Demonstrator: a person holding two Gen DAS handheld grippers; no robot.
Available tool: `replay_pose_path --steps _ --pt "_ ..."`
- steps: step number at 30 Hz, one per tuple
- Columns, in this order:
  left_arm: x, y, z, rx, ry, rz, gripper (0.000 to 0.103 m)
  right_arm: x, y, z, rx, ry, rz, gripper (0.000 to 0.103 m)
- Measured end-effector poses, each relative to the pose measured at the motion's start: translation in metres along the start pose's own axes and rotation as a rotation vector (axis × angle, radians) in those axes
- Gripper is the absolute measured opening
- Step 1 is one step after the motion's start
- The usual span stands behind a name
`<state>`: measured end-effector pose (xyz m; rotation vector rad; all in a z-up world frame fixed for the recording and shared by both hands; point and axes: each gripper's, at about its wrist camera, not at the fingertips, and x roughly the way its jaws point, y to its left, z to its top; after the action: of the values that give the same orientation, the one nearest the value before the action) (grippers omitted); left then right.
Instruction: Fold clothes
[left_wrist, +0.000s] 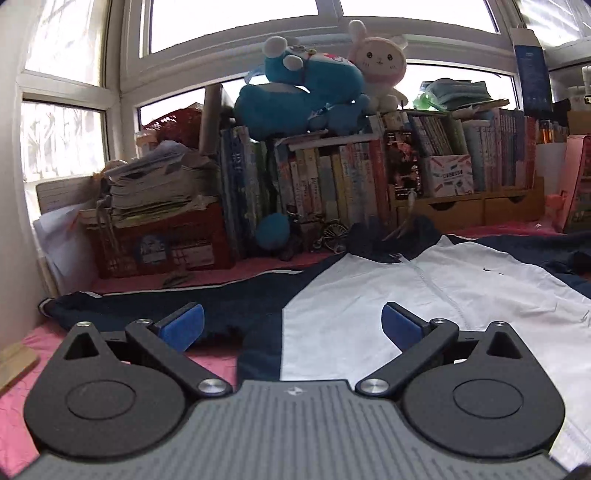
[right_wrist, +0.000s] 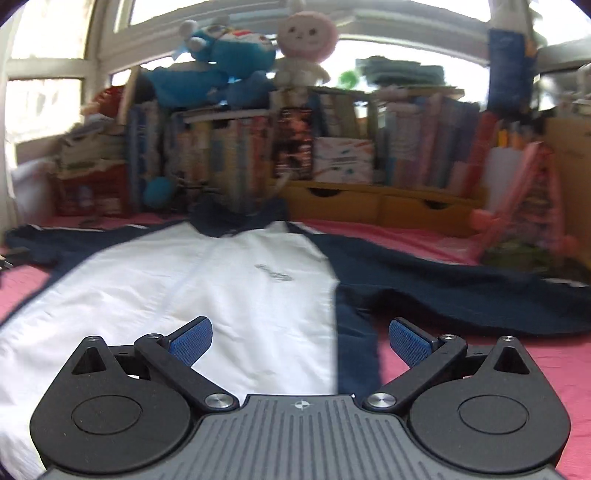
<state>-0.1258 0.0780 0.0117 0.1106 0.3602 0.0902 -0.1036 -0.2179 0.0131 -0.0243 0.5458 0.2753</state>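
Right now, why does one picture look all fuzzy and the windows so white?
Right wrist view: smeared, blurring the books and jacket. Left wrist view: sharp, but the windows glare white and the frames bend from the fisheye lens.

White-and-navy jacket (left_wrist: 424, 291) on pink bedcover (right_wrist: 406, 236); blue-padded black tools.

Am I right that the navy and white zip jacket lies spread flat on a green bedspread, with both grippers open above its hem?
Not quite: the bedspread is pink, not green, as both wrist views show. The navy and white zip jacket does lie spread flat, and the left gripper and right gripper are both open above its hem.
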Motion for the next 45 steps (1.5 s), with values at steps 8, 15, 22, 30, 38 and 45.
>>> replay_pose_path --steps 8,15,22,30,38,45 --pt "0.037 -0.009 -0.022 -0.047 0.22 -0.008 0.103 0.117 -0.008 0.044 0.077 0.151 0.144 0.098" --pt "0.042 -0.008 -0.027 -0.048 0.271 0.002 0.103 0.145 -0.129 0.026 0.048 0.149 -0.35 0.094" --pt "0.059 -0.011 0.014 0.018 0.157 -0.043 0.102 0.102 -0.234 0.026 0.242 0.189 -0.786 0.068" --pt "0.141 -0.024 0.061 0.037 0.154 -0.187 0.04 0.148 -0.108 0.094 0.212 0.172 -0.034 0.027" --pt "0.231 -0.027 0.043 -0.032 0.293 -0.121 0.029 0.248 0.009 0.096 -0.035 0.187 0.055 0.025" --pt "0.253 -0.02 0.046 -0.003 0.304 -0.043 0.045 0.308 -0.032 0.105 -0.283 0.155 -0.558 0.027"
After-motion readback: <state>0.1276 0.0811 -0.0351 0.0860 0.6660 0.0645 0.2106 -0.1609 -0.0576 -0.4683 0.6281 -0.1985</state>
